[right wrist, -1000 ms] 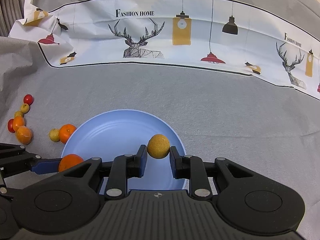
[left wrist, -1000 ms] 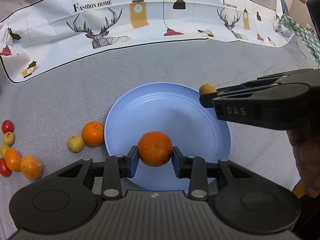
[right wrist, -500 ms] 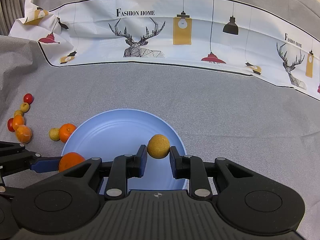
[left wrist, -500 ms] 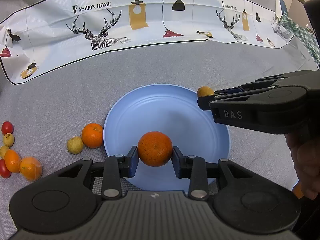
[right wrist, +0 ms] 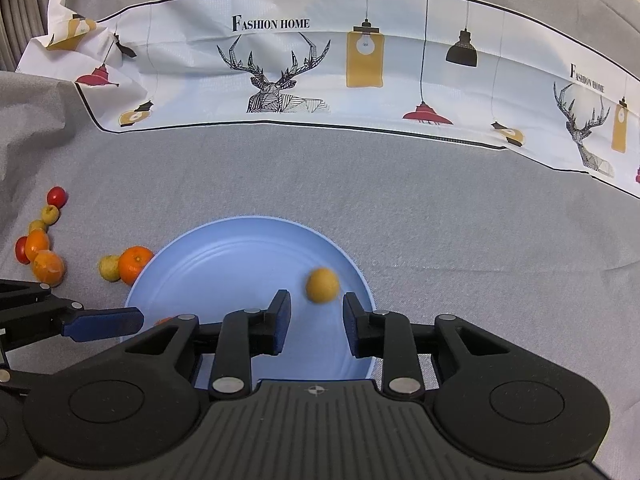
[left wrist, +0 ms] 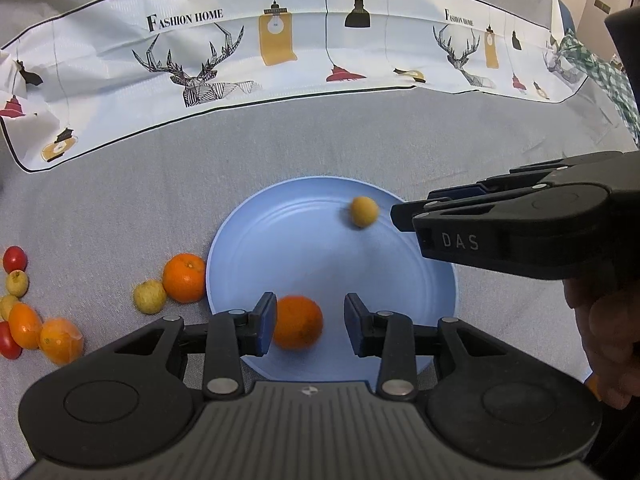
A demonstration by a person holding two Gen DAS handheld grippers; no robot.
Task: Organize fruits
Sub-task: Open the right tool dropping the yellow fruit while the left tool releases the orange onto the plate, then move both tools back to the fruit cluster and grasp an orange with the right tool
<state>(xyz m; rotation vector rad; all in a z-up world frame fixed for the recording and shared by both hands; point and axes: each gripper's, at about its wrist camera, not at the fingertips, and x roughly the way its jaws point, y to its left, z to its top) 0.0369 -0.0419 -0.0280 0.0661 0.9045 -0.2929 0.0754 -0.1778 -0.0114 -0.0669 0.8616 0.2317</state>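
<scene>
A blue plate (left wrist: 304,248) lies on the grey cloth; it also shows in the right wrist view (right wrist: 224,264). My left gripper (left wrist: 310,322) is open above the plate's near edge, with an orange (left wrist: 298,322) loose between its fingers, close to the left one. My right gripper (right wrist: 314,320) is open over the plate's right side. A small yellow fruit (right wrist: 322,284) is blurred just beyond its fingers, over the plate; it also shows in the left wrist view (left wrist: 363,211). The right gripper (left wrist: 404,216) enters the left wrist view from the right.
Left of the plate lie an orange (left wrist: 184,278) and a yellow-green fruit (left wrist: 149,297). Farther left is a cluster of oranges (left wrist: 60,340), small yellow fruits and red tomatoes (left wrist: 14,259). A printed white cloth (left wrist: 280,52) lies along the back.
Both grippers have opened. The orange has left the left gripper's grip and sits lower by the plate. The yellow fruit has left the right gripper's grip and is moving over the plate.
</scene>
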